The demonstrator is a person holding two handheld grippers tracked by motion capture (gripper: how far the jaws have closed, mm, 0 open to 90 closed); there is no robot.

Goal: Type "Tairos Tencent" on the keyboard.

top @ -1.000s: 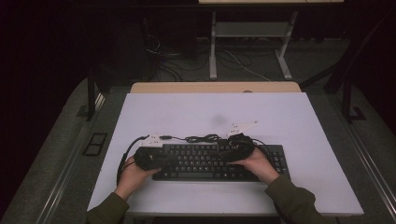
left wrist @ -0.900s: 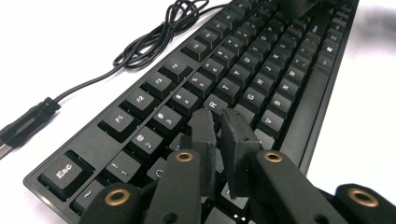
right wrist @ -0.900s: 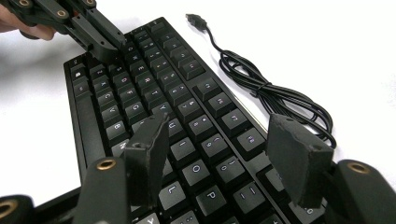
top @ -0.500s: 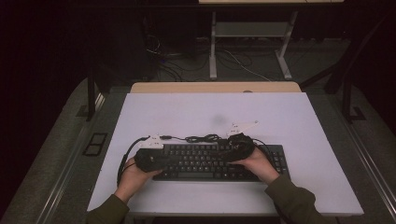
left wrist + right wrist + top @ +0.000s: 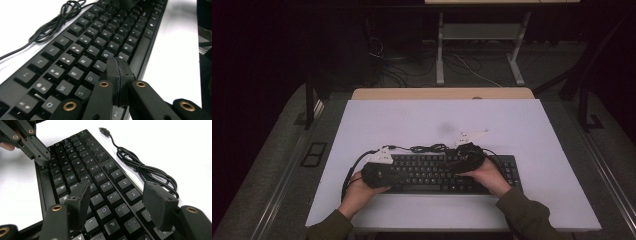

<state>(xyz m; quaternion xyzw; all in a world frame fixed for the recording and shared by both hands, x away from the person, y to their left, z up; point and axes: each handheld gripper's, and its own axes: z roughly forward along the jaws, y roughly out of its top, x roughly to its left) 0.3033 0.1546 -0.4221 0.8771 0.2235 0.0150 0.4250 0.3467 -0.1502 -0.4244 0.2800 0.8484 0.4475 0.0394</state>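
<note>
a black keyboard lies flat near the front edge of the white bench, its long side along that edge, roughly in the middle between the bench's left and right edges. its black cable is bundled in a loose coil on the bench just behind the keyboard's rear edge, with the plug end lying free toward the back. the left gripper is over the keyboard's left end, its jaws clenched pad against pad with nothing between them, the tips low over the letter keys beside the front row. the right gripper is above the keyboard's right half, its jaws released and standing apart over the keys, gripping nothing. each gripper is held in a hand, and the forearms come in over the bench's front edge.
</note>
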